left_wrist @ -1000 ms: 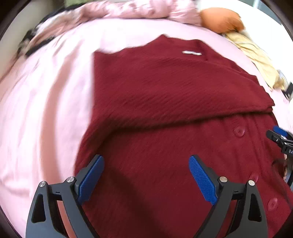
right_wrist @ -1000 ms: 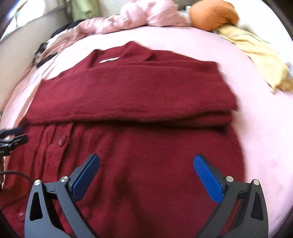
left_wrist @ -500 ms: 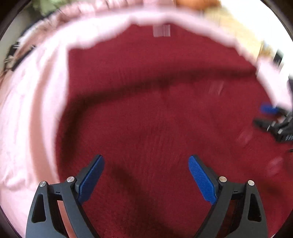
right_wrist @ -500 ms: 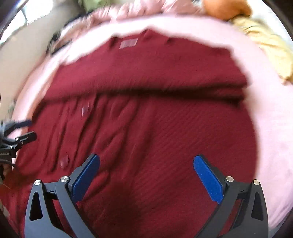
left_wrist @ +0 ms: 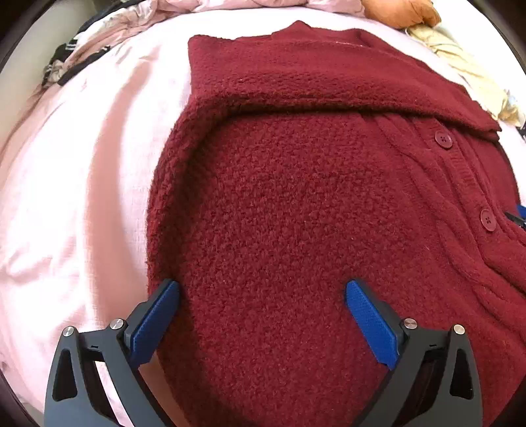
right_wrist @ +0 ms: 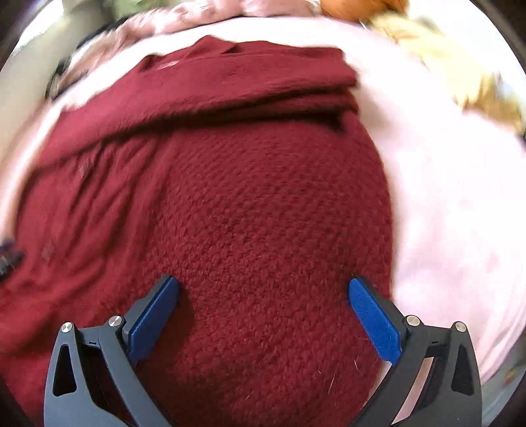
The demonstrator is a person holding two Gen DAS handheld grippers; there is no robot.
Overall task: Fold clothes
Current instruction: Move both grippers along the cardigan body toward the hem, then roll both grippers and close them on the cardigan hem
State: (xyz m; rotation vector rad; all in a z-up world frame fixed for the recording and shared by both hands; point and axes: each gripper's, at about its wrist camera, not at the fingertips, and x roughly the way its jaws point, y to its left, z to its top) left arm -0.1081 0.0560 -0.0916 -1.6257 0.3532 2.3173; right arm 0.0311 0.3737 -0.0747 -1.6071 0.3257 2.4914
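Both tongs spread wide, left gripper [left_wrist: 261, 315] and right gripper [right_wrist: 263, 313] low over the dark red cardigan [left_wrist: 312, 203], nothing gripped.

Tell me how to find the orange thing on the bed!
Start at the big red cardigan spread on the pink sheet. Follow it up to its collar, then look right along the far edge of the bed. The orange cushion sits there beside a pale yellow cloth; it is the only plump, bright orange lump among the flat or crumpled fabrics.
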